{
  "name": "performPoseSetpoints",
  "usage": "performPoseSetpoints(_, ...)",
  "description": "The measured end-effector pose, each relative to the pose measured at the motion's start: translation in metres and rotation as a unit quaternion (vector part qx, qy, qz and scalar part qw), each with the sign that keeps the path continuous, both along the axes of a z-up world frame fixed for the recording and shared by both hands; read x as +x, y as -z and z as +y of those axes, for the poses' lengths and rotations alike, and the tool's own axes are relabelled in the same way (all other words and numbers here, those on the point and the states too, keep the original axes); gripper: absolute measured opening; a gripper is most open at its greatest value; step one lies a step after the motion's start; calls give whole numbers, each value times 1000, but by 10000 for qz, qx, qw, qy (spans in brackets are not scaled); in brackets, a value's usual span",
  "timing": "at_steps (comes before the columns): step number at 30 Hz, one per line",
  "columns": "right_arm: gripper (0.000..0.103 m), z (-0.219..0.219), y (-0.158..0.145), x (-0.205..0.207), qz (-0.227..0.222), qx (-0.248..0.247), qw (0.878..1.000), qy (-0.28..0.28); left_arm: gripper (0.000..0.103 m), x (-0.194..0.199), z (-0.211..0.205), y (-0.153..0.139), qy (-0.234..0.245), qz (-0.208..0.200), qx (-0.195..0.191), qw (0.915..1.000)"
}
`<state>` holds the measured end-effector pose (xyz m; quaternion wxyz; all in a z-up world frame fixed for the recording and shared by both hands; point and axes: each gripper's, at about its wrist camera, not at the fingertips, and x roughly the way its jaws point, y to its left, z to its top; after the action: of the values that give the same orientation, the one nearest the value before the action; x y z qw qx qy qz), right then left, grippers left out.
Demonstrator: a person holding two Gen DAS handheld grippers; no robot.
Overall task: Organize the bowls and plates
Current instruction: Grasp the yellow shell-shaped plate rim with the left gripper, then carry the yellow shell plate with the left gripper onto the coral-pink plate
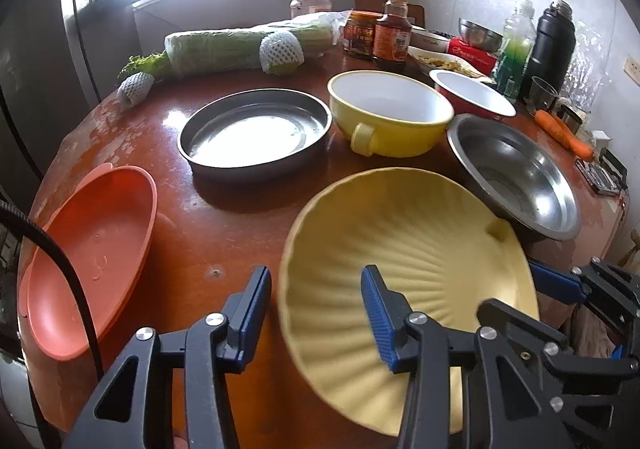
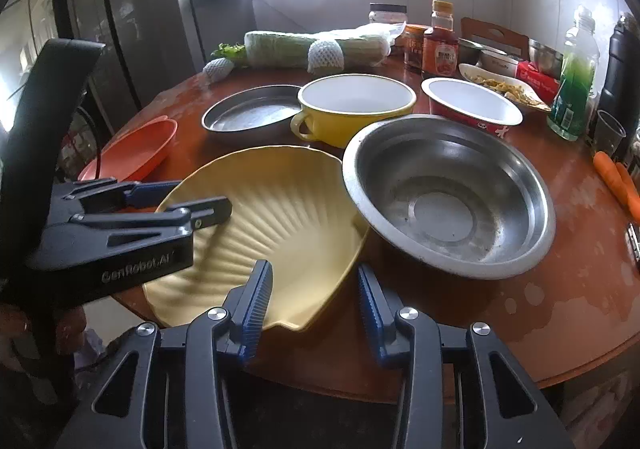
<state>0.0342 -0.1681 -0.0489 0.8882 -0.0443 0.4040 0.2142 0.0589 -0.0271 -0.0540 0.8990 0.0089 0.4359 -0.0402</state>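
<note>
Here, ribbed shell-shaped yellow plate (image 2: 280,209) touches round steel bowl (image 2: 448,193).

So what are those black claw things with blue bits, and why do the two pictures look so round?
They are two hand-held grippers, like tongs a person squeezes. Each carries a wide, round-eyed camera looking along its fingers. One picture comes from the left hand-held gripper, the other from the right hand-held gripper. On the brown table lie a yellow shell plate, a steel bowl, a yellow bowl with a handle, a steel pan, an orange dish and a red bowl. Both grippers are open around that plate's edge; nothing is squeezed yet.
</note>
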Motion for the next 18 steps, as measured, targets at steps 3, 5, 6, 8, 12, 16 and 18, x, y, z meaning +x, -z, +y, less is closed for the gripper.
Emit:
performPoseSetpoints(3, 44, 4, 1, 2, 26, 41, 10000, -51, 44, -3, -1, -2, -5, -11, 73, 10000)
performPoseSetpoints(5, 44, 6, 1, 3, 6, 39, 10000, -51, 44, -4, 4, -1, -46, 52, -32, 10000)
performPoseSetpoints(6, 44, 6, 0, 4, 11, 90, 9999, -58, 44, -5, 6, -2, -67, 52, -40, 10000)
performPoseSetpoints(8, 44, 9, -1, 3, 16, 142, 9999, -93, 44, -9, 10, -6, -119, 2, -37, 9999)
performPoseSetpoints(12, 44, 22, -13, -3, -139, 133, 9995, -243, 44, -18, 23, -20, -272, -189, -20, 9994)
performPoseSetpoints(16, 44, 37, -27, -6, -314, 195, 9985, -410, 44, -28, 42, -35, -465, -380, -31, 9982)
performPoseSetpoints(18, 44, 48, -35, -5, -402, 220, 9975, -529, 44, -32, 55, -42, -620, -483, -40, 9969)
